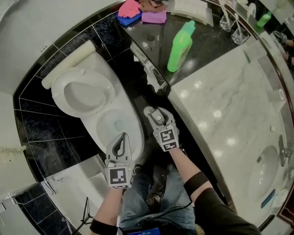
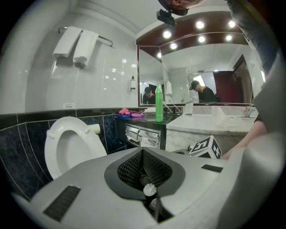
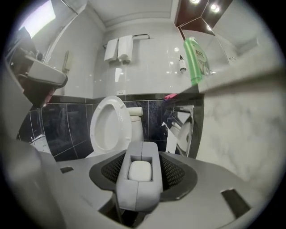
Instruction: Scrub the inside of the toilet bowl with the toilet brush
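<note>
The white toilet's bowl (image 1: 112,126) is uncovered, with its seat and lid (image 1: 82,92) raised against the tank; the raised seat (image 2: 67,147) (image 3: 107,125) also shows in both gripper views. My left gripper (image 1: 123,136) (image 2: 144,152) hovers over the bowl's near rim, its jaws meeting at the tips with nothing in them. My right gripper (image 1: 154,112) (image 3: 140,150) is to the right of the bowl, shut on a grey block-shaped handle (image 3: 139,188) with a white inset. Whatever hangs below that handle is hidden. I see no brush head.
A green bottle (image 1: 180,46), pink and blue cloths (image 1: 129,11) and a purple sponge (image 1: 154,17) lie on the black ledge. A chrome paper holder (image 1: 154,75) sits on its front. The marble vanity (image 1: 229,105) with a sink (image 1: 268,170) runs along the right. Towels (image 2: 76,44) hang above.
</note>
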### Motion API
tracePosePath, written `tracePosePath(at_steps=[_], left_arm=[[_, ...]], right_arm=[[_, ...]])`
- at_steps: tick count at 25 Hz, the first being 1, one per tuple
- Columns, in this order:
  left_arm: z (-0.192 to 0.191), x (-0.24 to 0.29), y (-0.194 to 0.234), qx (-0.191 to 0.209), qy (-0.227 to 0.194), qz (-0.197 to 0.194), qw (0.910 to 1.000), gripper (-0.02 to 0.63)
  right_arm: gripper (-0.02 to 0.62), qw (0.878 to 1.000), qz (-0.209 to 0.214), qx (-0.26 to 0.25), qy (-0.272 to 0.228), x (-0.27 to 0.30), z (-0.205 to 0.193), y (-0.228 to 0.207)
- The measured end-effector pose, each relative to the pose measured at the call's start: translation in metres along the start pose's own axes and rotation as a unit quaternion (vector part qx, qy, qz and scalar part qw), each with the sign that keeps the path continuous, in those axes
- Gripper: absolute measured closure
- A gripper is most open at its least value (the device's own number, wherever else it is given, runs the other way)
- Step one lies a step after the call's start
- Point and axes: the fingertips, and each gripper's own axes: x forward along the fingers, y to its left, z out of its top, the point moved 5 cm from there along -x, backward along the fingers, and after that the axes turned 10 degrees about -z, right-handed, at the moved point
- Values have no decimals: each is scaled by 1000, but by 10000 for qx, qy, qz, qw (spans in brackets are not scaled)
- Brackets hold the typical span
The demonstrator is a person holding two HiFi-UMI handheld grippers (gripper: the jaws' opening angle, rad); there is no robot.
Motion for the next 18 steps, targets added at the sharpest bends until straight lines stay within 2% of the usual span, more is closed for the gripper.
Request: tracePosePath(at_steps=[6,11,15,18], left_arm=[[65,-58,-5,-146,-40,224,9996,603],[112,-105,-6,-110,-37,449,9989,603],[135,-140,-1,183,-67,556,9983,603],[149,-167,2,133,-109,792,9967,603]], right_arm=[[370,9982,463,-345,166,-68,91,25],[369,9946,805,-560,346,-117,156,47],[368,9923,987,-567,491,-147,197,60],[364,9895,1174,-648,536,-166,227,68]])
